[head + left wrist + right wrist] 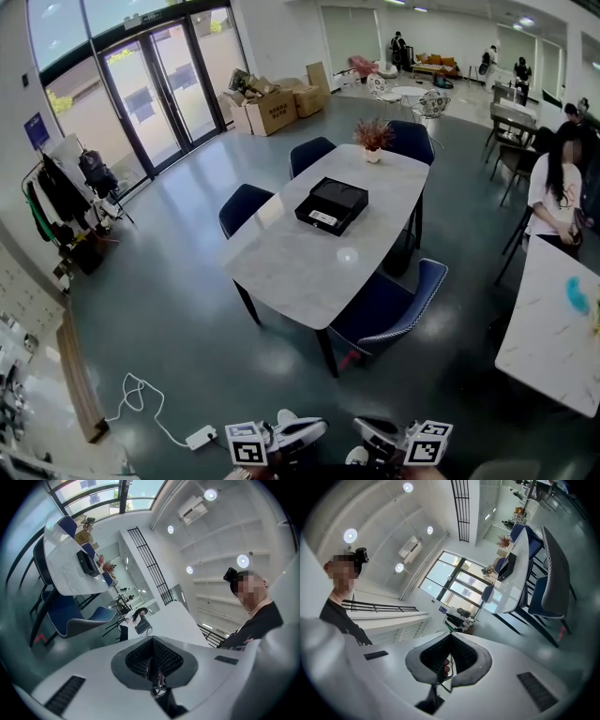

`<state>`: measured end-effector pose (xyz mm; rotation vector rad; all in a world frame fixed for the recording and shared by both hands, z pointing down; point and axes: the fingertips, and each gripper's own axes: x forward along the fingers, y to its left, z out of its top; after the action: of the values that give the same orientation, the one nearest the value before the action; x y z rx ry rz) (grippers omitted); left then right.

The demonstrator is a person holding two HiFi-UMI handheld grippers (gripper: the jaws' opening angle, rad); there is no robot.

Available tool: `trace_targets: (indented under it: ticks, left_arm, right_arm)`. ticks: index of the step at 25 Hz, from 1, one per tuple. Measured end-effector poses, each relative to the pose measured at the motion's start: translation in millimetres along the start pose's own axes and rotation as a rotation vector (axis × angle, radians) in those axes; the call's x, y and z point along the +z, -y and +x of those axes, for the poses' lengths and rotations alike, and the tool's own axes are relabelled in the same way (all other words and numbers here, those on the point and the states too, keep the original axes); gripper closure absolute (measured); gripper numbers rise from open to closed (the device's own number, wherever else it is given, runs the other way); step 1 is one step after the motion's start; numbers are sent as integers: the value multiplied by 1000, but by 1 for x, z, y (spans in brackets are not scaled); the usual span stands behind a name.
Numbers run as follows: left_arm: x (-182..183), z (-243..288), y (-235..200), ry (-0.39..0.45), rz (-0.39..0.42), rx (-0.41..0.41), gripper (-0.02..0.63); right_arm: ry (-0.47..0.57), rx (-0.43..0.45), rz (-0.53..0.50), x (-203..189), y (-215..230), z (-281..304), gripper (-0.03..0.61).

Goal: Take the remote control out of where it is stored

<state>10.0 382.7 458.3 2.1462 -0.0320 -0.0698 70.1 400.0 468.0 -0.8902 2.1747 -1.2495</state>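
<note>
The person with the rig stands well back from the long pale table (pixel 309 272), with a stretch of grey floor between, so nothing of the job is in reach yet. Both tools hang low in front of the body, close together and tipped upward, which looks like a carrying posture, not a working one. The left gripper (pixel 152 641) has its ribbed jaws pressed together with nothing caught between them, and the right gripper (pixel 451 637) is clenched on nothing in the same way. Keeping them closed makes sense while only walking is called for. The remote control itself I cannot pick out. My guess is that it sits inside the flat black box (pixel 332 205) lying near the middle of the table (there is a small pale patch at its near edge, too small to tell whether it is a label or the thing itself). The box lies clear of the dried plant (pixel 373 139) at the far end, so it can be approached from the near side between the blue chairs (pixel 384 305). Another person (pixel 553 192) stands off to the right, beside a different table and away from that path. A power strip (pixel 201 437) and its cord lie on the floor just left of the feet, worth stepping around.
</note>
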Motion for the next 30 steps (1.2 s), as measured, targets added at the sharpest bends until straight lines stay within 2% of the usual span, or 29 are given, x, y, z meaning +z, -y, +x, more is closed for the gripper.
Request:
trace_targets:
  ticks: [3,6,11,15,19,25,30]
  left_arm:
    - [17,-2,-15,-9,8,-21,607]
    - [39,-9,-35,-8,-19,-34,607]
    - [94,-27,-54,-40,6,-91,607]
    - [132,-50,-83,-53,-12,-102,607]
    - [171,-80,-103,-62,1,-117,607]
    - [215,-119,-127,-19,-5,-116,607]
    - [226,-136,-141,22,-31,-103,607]
  right_arm:
    - [16,-9,19,5,11,18,568]
    - [22,-47,-23,17,20,39,568]
    - [63,-83,-17,34,26,92,568]
    - [57,-136,-93,50,36,144,568]
    - [78,-122,-27,47,43,198,569]
    - [44,-137,-56,53,44,253,568]
    - [47,-148,-57,67,53,272,568]
